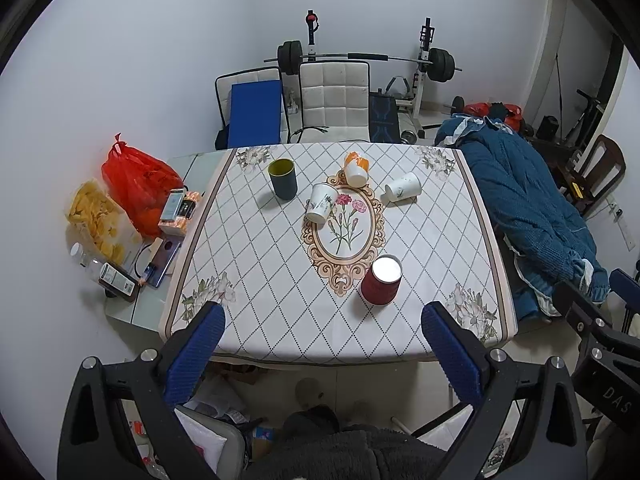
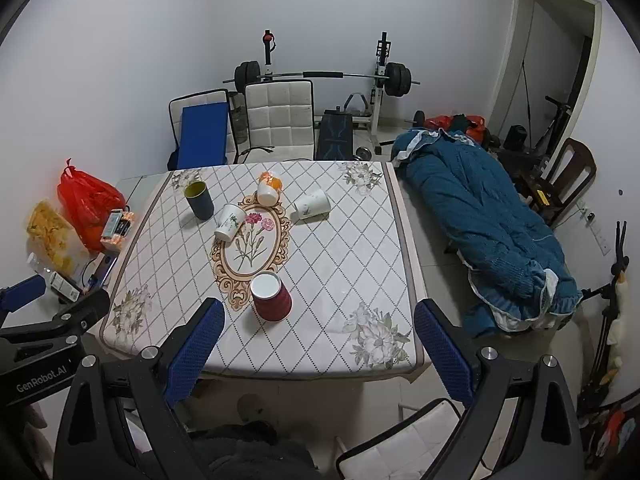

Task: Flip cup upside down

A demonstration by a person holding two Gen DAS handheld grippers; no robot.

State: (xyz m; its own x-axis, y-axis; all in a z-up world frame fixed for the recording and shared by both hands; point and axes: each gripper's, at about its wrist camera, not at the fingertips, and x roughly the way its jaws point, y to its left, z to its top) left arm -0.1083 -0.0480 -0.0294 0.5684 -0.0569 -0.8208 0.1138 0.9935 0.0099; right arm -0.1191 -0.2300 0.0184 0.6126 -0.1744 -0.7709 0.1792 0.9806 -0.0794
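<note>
At your far left, off the cloth, a red plastic bag [image 1: 136, 184] and a clear bag of yellow snacks [image 1: 98, 222] sit on the bare table edge [image 1: 148, 304] with a few small boxes and a phone beside them. Your left gripper [image 1: 322, 334] hangs over the near edge of the table, its blue-padded fingers [image 1: 196, 354] spread wide and holding nothing. On the patterned tablecloth [image 1: 280, 280], the dark green cup [image 1: 283, 179] stands upright, mouth up, toward the far left. Just right of it a white cup with a plant print [image 1: 320, 203] lies tipped over at the rim of the oval flower motif, and an orange-and-white cup [image 1: 356, 170] lies tilted at the top of that oval, mouth toward you. Further right another white cup [image 1: 404, 187] lies on its side, well apart from the others. The red paper cup [image 1: 382, 280] stands nearest you, just right of the oval's lower end, already mouth down with its white base facing up. Your right gripper [image 2: 318, 334] hovers near the front edge too, its fingers [image 2: 444, 352] wide apart and empty, the red paper cup showing between them but well ahead. Past the table's right side a blue quilt [image 2: 488, 224] is heaped.
</note>
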